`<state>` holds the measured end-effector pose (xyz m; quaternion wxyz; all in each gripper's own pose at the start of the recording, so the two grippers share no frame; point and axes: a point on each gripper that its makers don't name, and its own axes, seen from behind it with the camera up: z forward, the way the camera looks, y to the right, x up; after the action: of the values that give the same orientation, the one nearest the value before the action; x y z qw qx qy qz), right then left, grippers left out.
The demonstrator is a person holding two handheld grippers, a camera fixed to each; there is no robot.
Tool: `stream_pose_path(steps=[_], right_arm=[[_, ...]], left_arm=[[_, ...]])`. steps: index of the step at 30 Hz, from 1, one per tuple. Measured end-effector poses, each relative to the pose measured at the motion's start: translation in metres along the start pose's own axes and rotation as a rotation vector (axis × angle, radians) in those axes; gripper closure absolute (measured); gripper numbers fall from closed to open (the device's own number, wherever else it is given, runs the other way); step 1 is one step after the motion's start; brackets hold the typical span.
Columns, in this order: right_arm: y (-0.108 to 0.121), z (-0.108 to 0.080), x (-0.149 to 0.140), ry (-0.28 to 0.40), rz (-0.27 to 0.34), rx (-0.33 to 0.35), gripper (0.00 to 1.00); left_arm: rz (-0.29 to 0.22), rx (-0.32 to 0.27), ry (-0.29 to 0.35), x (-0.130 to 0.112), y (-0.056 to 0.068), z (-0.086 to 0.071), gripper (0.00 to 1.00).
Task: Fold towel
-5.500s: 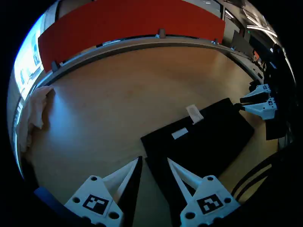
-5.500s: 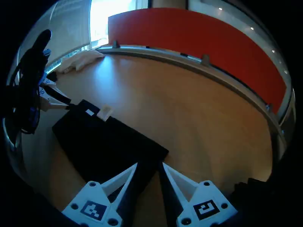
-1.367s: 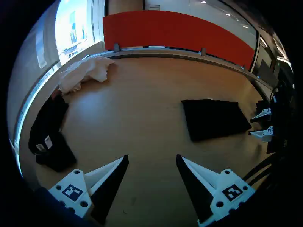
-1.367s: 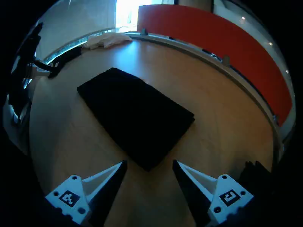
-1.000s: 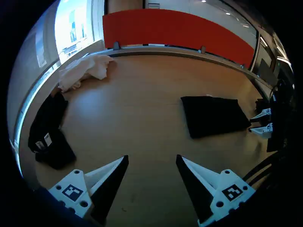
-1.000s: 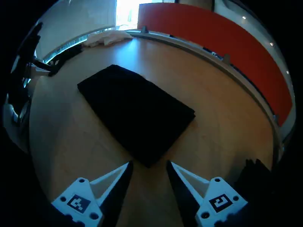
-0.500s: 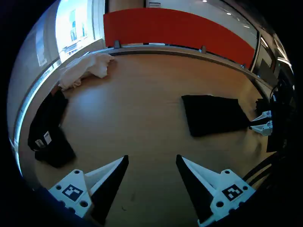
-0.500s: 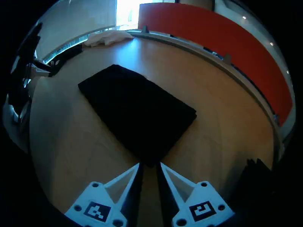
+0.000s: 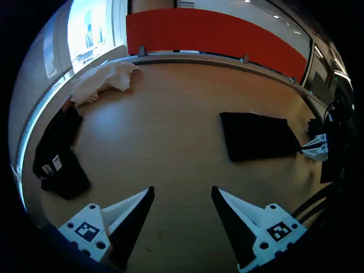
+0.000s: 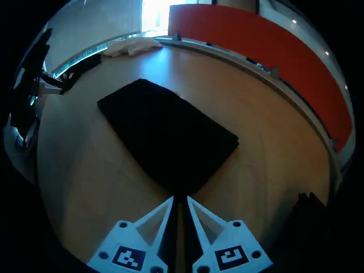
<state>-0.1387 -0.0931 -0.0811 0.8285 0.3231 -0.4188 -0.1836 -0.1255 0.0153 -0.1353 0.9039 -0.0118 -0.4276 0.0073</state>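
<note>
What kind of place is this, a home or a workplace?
Probably an office or lab rather than a home: a wide light wooden desk with a long red divider panel along its far edge, and a big bright window beside it. The folded black towel lies on that desk.

I've got left gripper [image 9: 182, 189] spread wide, right gripper [image 10: 180, 199] pinched together on towel [image 10: 168, 132] corner at its tips.

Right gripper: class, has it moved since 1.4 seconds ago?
Yes. The right gripper has advanced toward the black towel, its fingers closing together on the near corner.
</note>
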Motion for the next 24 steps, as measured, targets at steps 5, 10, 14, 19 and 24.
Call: stream_pose_path(steps=[5,10,14,19,24], right_arm=[[0.003,-0.002,0.003,0.001,-0.011,-0.009,0.94],[0.007,-0.007,0.016,0.016,-0.032,-0.023,0.94],[0.010,-0.011,0.034,0.037,-0.062,-0.032,0.94],[0.010,-0.016,0.063,0.073,-0.105,-0.038,0.94],[0.008,-0.018,0.096,0.114,-0.150,-0.040,0.94]], left_arm=[[-0.003,0.000,0.001,0.000,-0.001,0.000,0.07],[-0.006,-0.002,0.004,0.000,-0.002,-0.001,0.07],[-0.009,-0.006,0.007,0.000,-0.001,-0.002,0.07],[-0.011,-0.008,0.012,0.001,0.000,-0.003,0.07],[-0.019,-0.011,0.016,0.001,0.000,-0.004,0.07]])
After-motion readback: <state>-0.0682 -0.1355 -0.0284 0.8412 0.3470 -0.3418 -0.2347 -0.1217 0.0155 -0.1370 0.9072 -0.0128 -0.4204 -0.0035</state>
